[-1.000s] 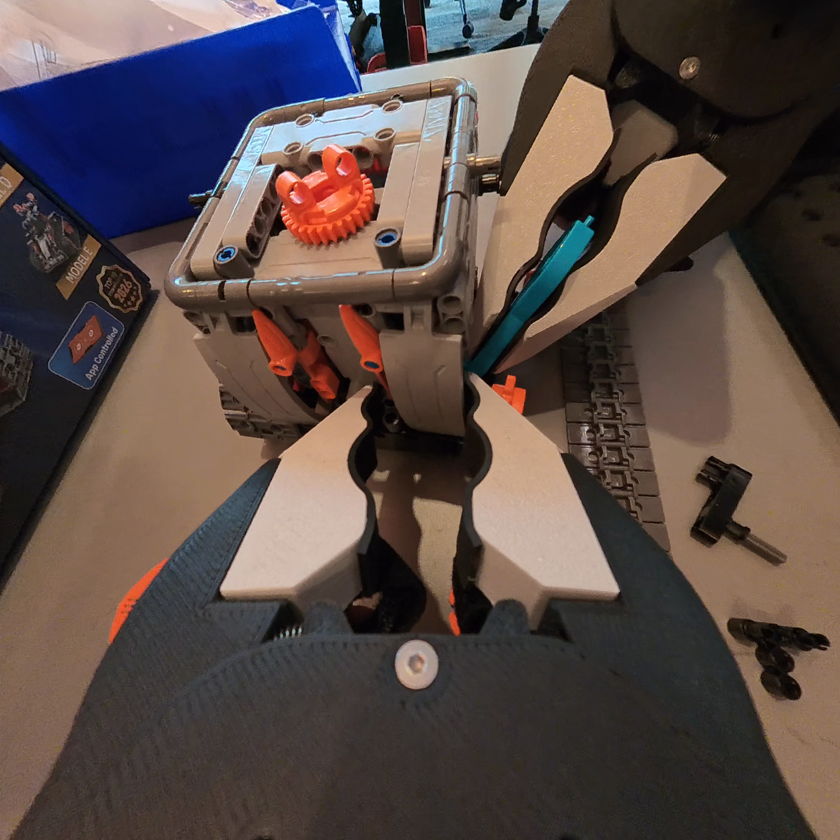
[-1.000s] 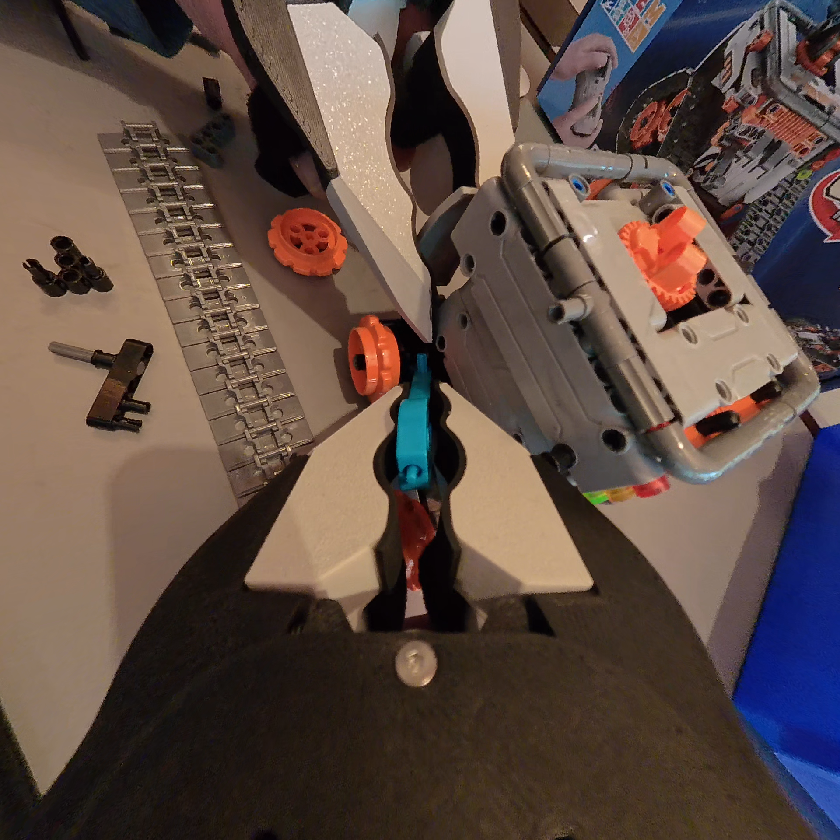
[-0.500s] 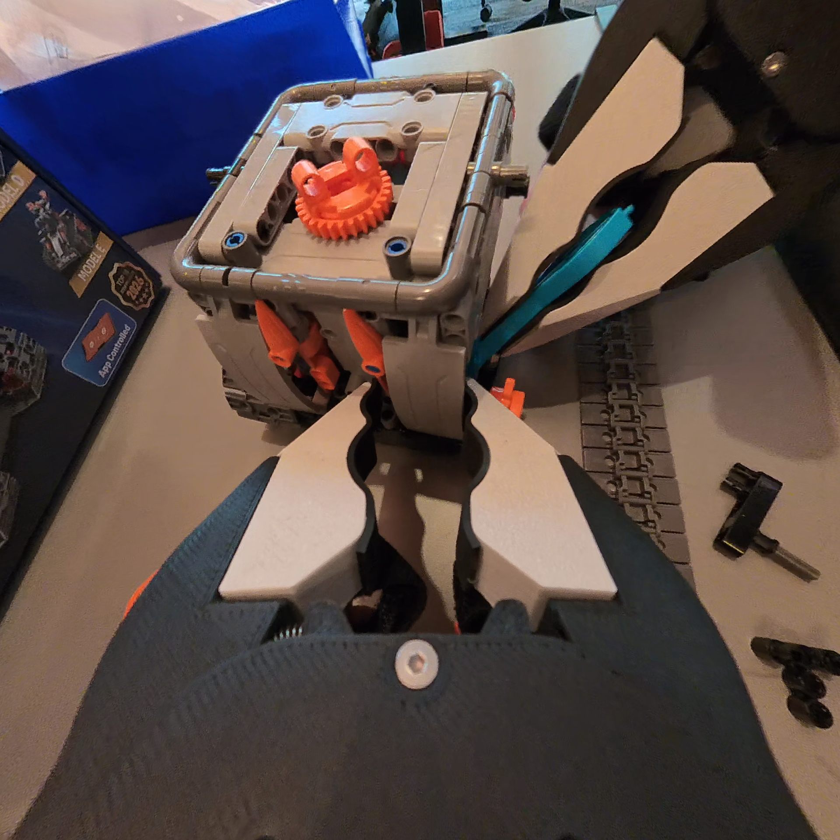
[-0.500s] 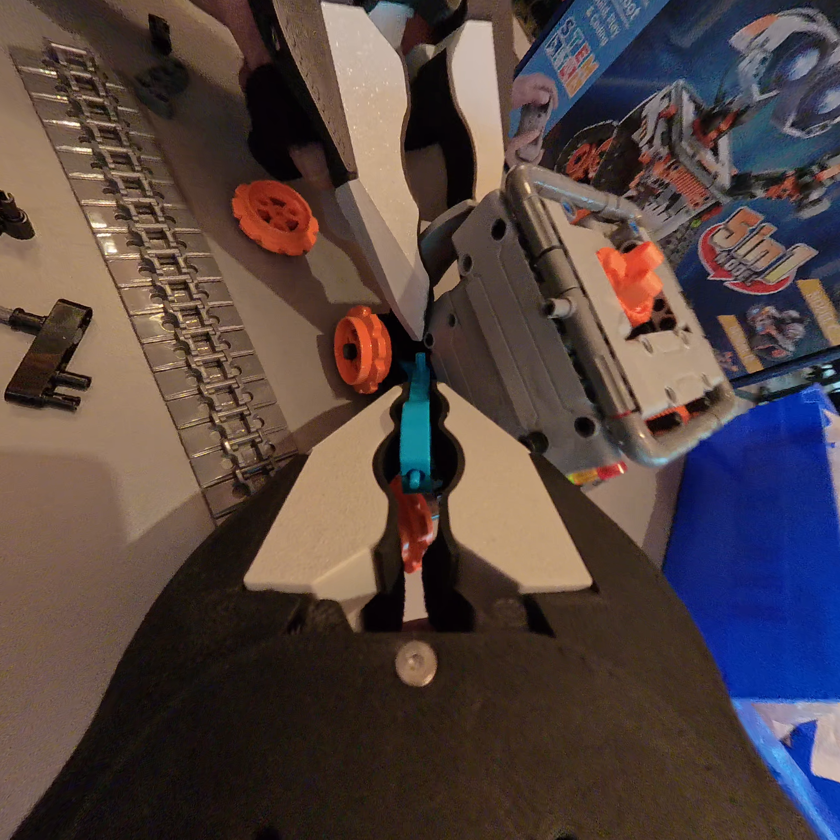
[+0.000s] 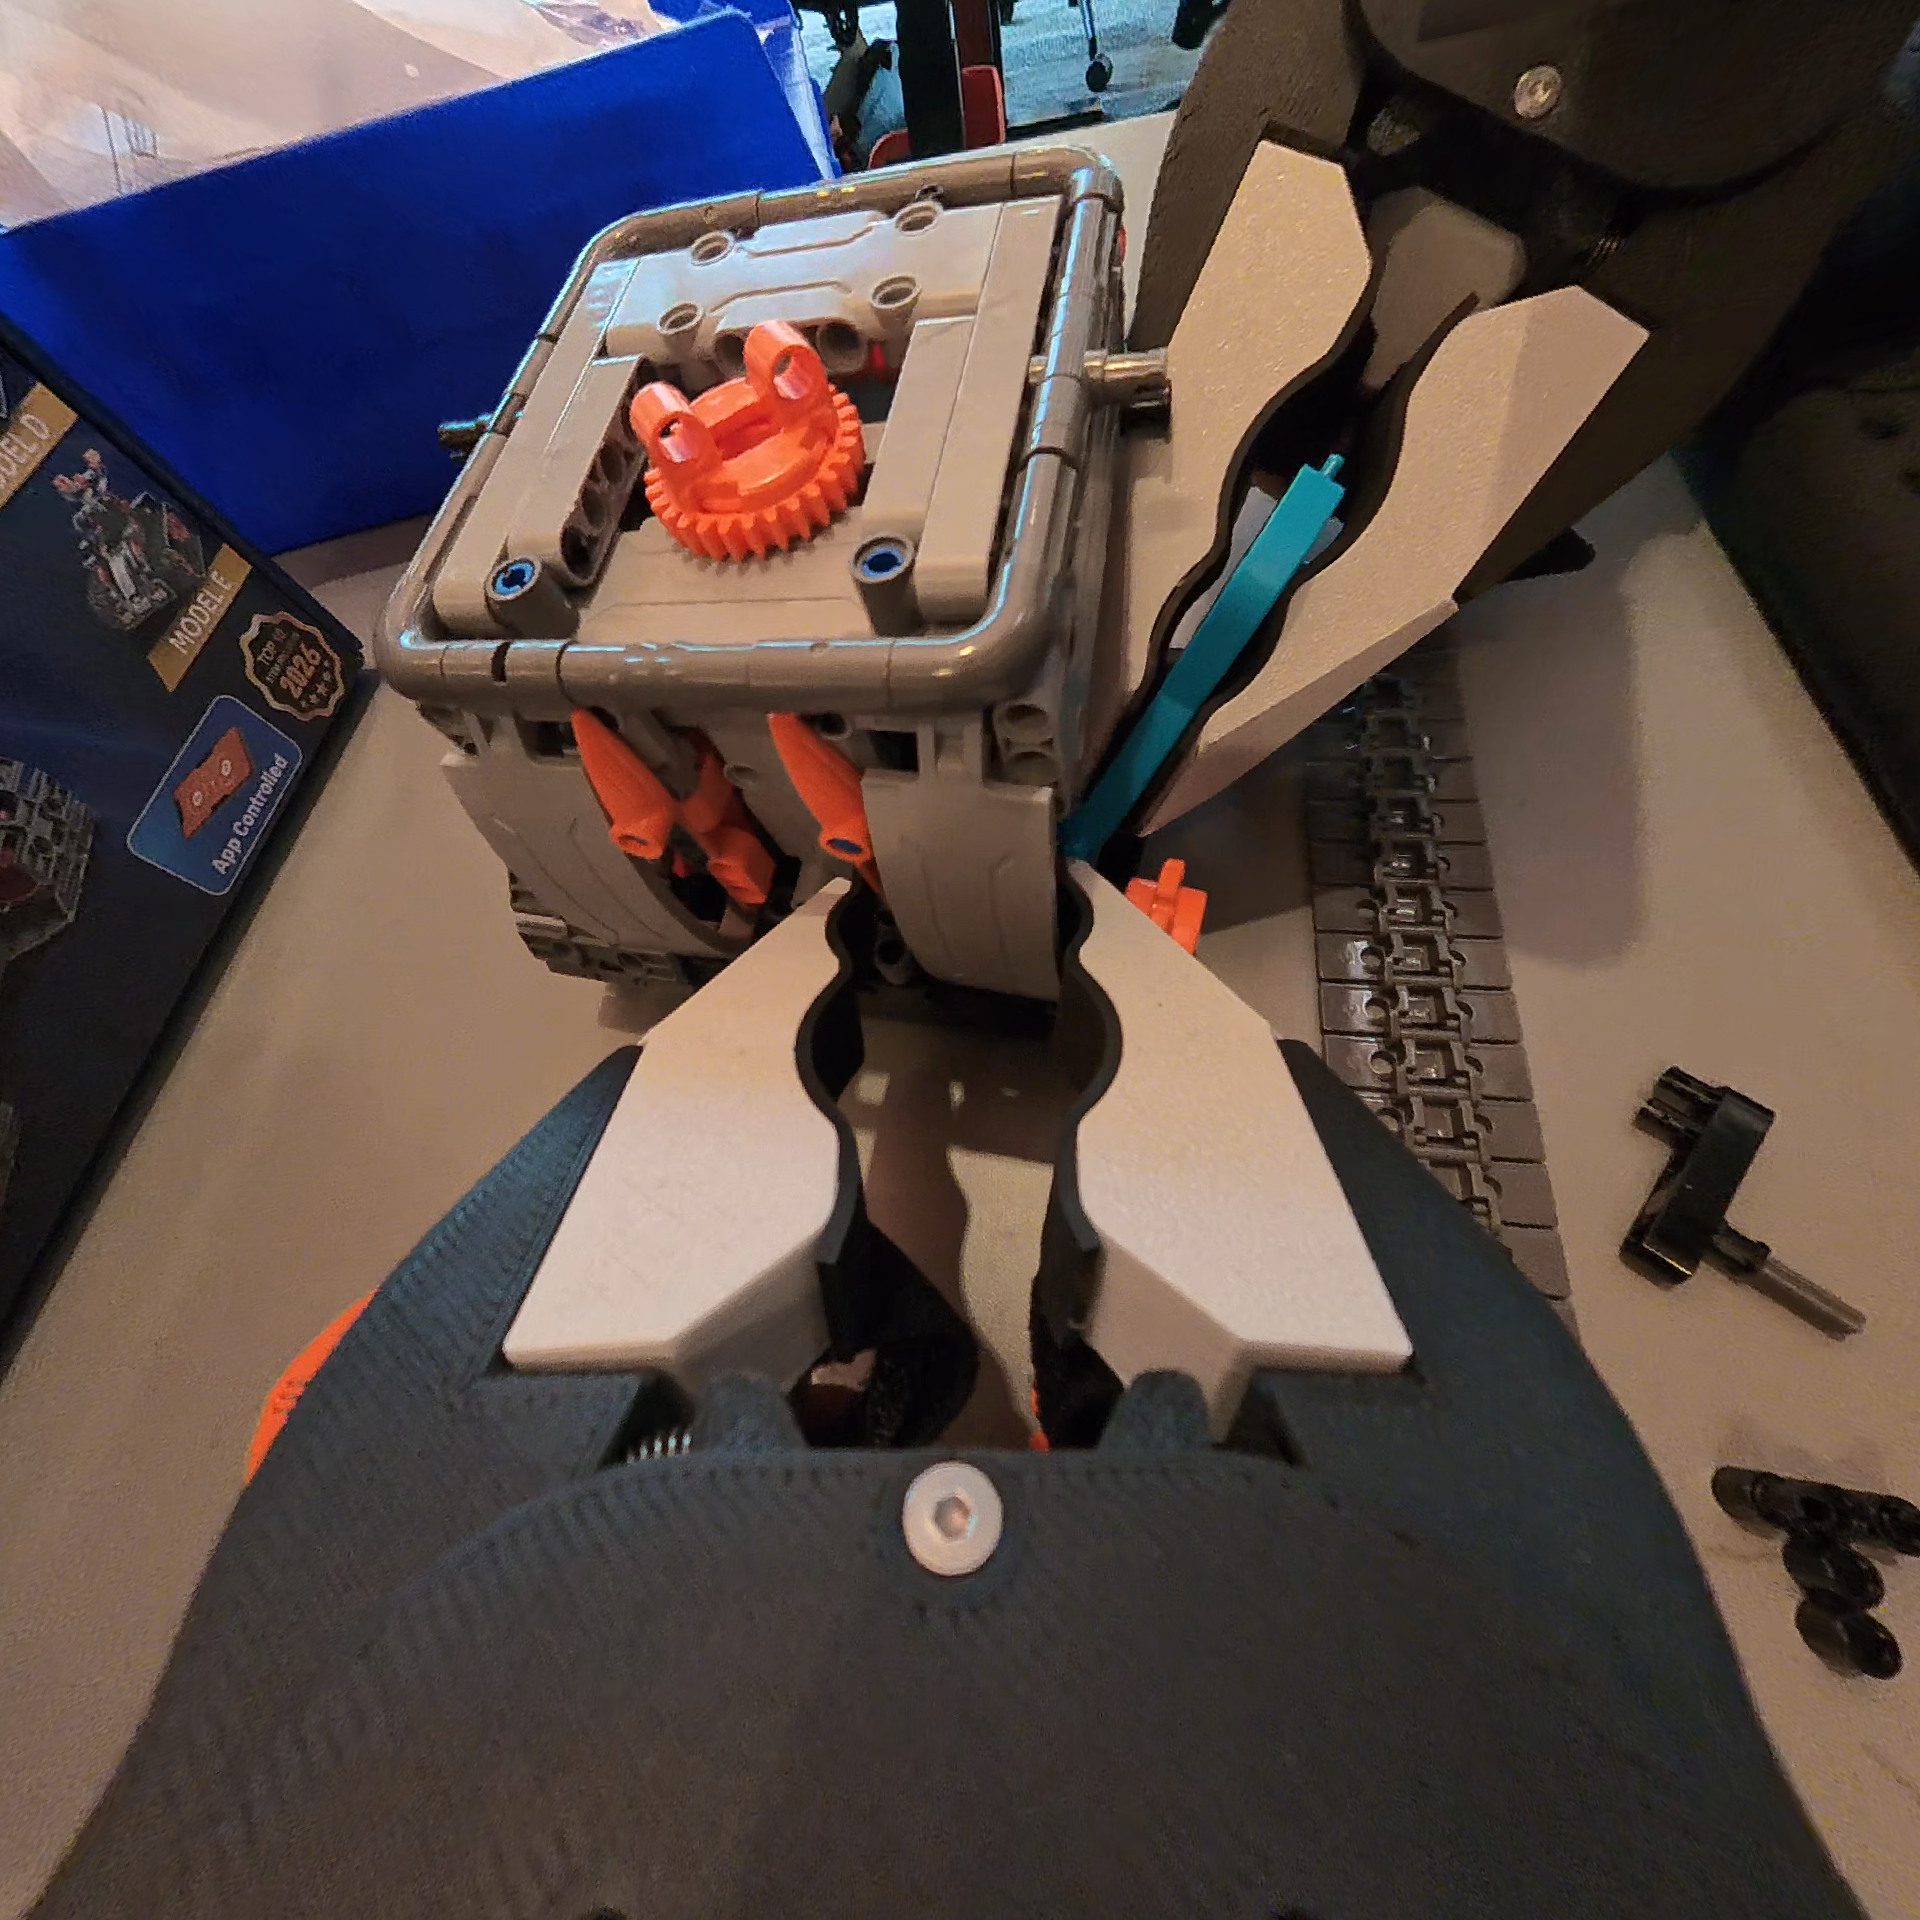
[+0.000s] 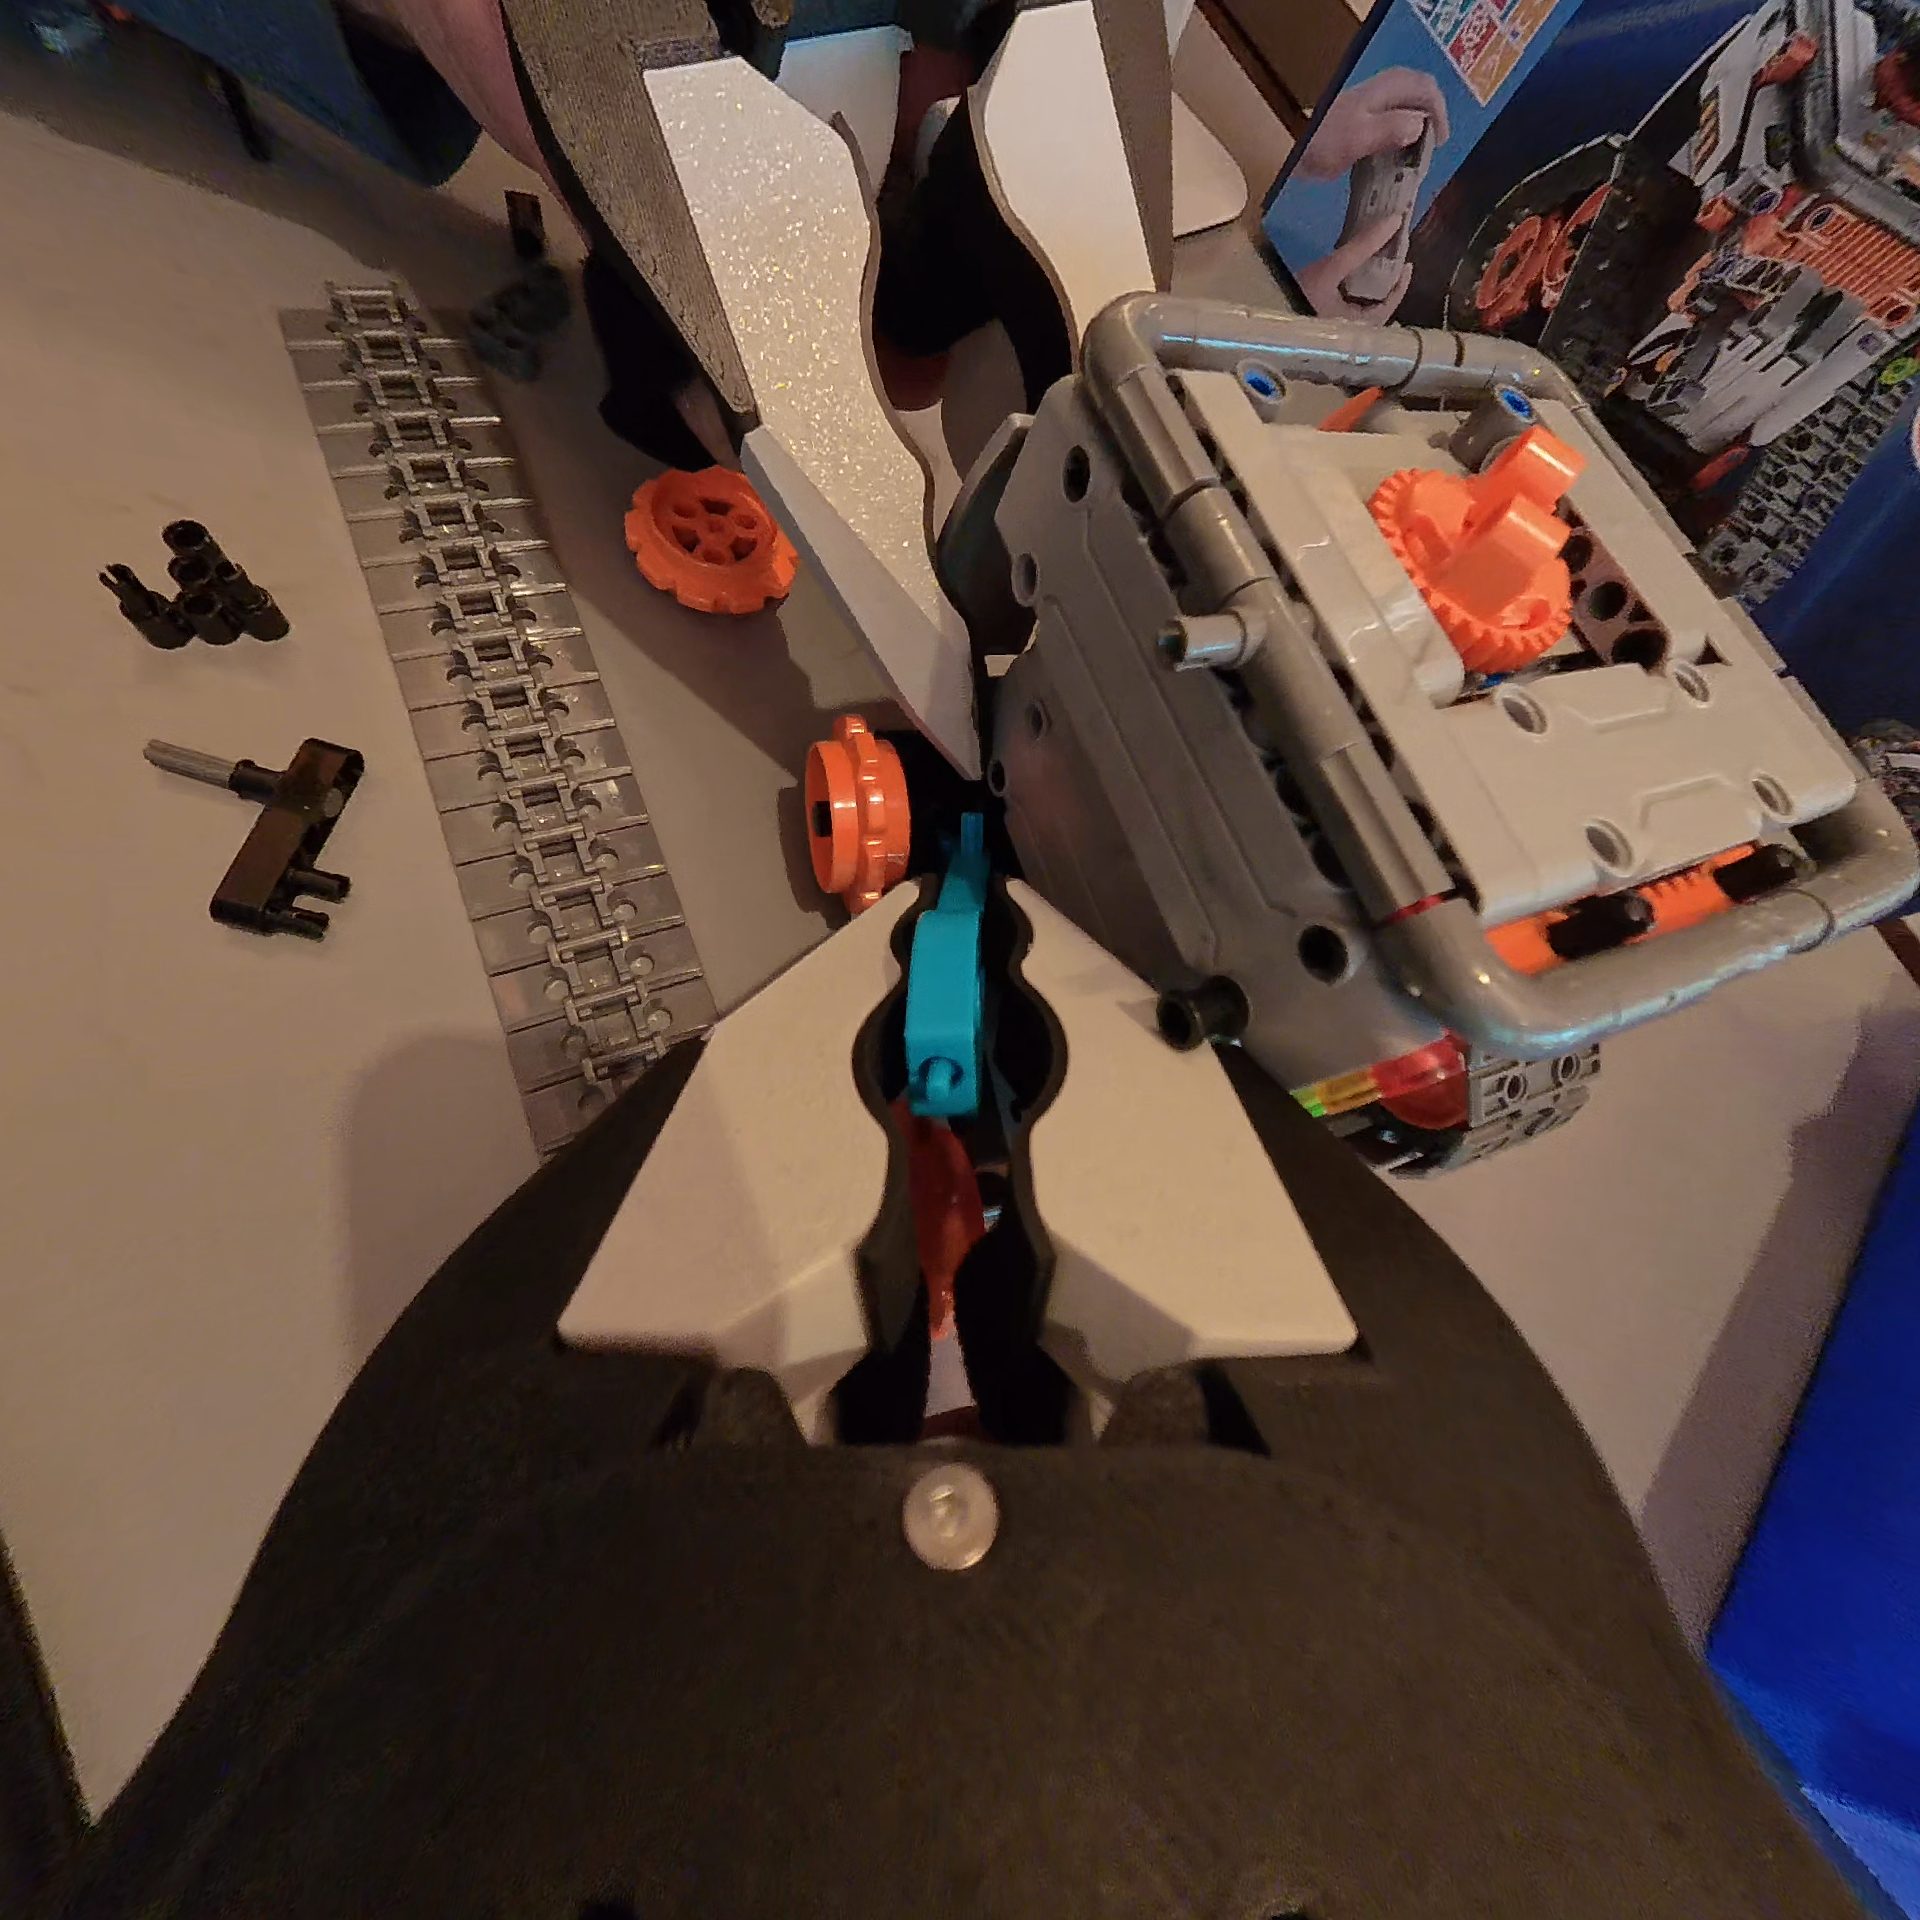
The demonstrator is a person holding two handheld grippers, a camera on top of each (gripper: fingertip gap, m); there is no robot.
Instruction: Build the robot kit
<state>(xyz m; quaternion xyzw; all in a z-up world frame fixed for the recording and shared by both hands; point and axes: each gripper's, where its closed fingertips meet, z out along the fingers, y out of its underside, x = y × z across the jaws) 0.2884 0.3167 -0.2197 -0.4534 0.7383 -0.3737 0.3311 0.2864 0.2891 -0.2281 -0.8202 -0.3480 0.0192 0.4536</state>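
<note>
Grey table (image 5: 312, 1091): left gripper (image 5: 961, 909) clamps grey block model (image 5: 748, 623) lower corner; right gripper (image 6: 966, 894) pinches teal beam (image 6: 943, 997) against its side

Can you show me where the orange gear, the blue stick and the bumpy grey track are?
orange gear (image 5: 750, 486): left wrist view, toothed disc.
blue stick (image 6: 943, 992): right wrist view, its wide end.
grey track (image 6: 499, 686): right wrist view, middle links.

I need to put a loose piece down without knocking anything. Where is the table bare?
Bare table lies left of the track strip, below the black pins and black crank. Another patch sits between the grey block model and the dark box. It is crowded where both grippers meet the model beside the orange wheels.
</note>
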